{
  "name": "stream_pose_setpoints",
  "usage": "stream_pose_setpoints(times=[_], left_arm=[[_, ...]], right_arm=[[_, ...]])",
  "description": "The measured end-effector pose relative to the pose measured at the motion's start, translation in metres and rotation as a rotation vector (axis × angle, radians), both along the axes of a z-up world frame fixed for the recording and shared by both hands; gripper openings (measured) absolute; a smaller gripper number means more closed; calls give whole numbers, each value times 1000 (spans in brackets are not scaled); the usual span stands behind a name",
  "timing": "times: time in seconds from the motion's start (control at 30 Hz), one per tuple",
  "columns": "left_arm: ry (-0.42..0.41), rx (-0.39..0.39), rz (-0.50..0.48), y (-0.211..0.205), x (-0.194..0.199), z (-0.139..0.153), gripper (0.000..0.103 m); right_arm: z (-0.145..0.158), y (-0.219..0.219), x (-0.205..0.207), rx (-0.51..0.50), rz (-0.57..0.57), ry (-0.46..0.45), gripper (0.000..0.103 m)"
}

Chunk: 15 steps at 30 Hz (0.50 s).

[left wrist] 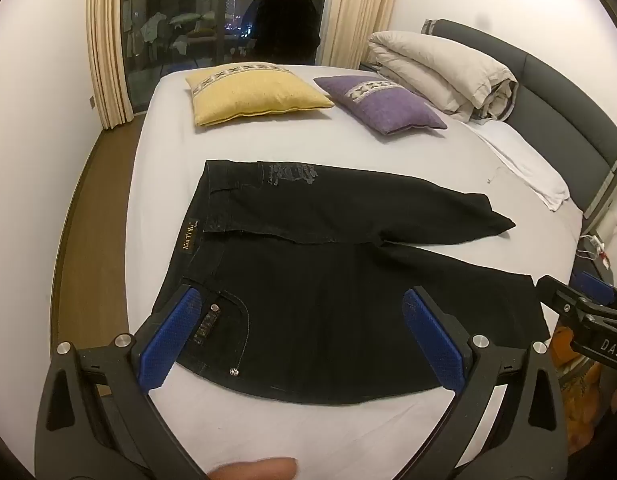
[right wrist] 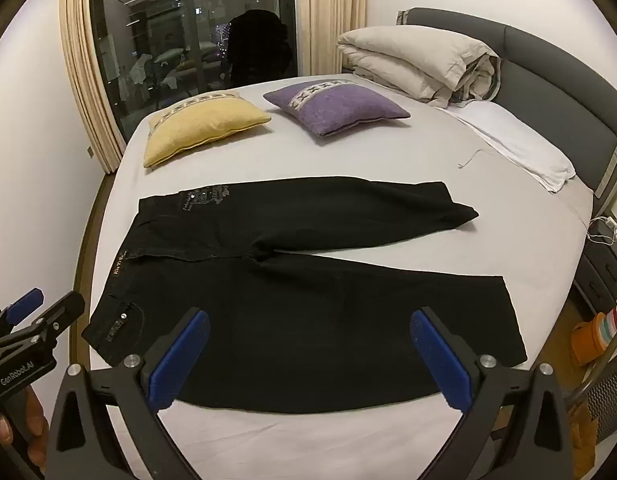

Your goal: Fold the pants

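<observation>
Near bed edge [right wrist: 108,216], pants [right wrist: 308,312] flat.

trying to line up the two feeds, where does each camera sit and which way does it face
Left wrist: on the left gripper, angled down at the waist end of the black pants; shows its open blue pads, a fingertip, the right gripper.
Right wrist: on the right gripper, angled down at the nearer leg; shows a hand on the left gripper.
Shared: pants, yellow pillow, purple pillow.
</observation>
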<state>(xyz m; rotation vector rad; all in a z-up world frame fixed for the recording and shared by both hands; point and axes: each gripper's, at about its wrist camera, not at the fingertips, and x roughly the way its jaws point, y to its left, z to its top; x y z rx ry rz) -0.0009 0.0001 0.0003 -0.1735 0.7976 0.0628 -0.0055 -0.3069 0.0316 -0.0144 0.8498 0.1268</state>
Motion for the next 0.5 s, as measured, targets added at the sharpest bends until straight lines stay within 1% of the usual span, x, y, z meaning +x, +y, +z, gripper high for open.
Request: stream_pose_setpoints(times=[0.03, 0.17, 0.2, 0.27, 0.5], left_arm=[[15, -8, -1, 0, 1, 0, 103], [8, -7, -5, 2, 0, 1, 103], [8, -4, -5, -1, 0, -5, 103], [9, -1, -4, -2, 0, -8, 103], [12, 3, -10, -1, -2, -6, 103]], right_arm=[[0, 0, 0, 2, 0, 1, 103], [0, 0, 0, 0, 3, 1, 103], [0, -1, 0, 0, 5, -1, 103], [0, -2, 0, -1, 7, -3, 103], [-2, -1, 1, -11, 1, 3, 103]])
